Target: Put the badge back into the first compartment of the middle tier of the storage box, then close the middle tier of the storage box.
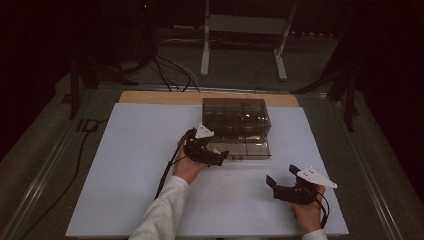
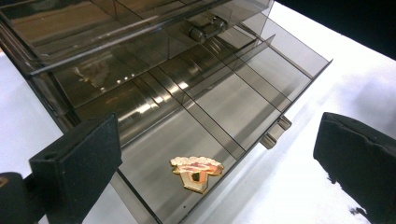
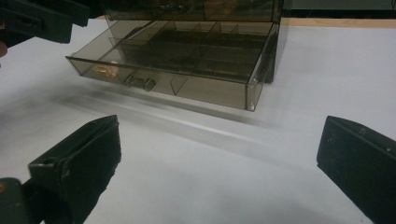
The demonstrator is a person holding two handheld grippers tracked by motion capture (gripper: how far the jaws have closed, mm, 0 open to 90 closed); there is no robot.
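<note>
Here one gold pin (image 2: 196, 171) lies in the open drawer (image 2: 243, 100).

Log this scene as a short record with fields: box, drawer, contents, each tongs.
box: smoky clear drawer box at the far middle of the white mat
drawer: bottom drawer pulled out, divided into compartments
contents: gold pin lying in an end compartment
left tongs: left tongs open, at the drawer's end, holding nothing
right tongs: right tongs open, over the mat, apart from the box
</note>
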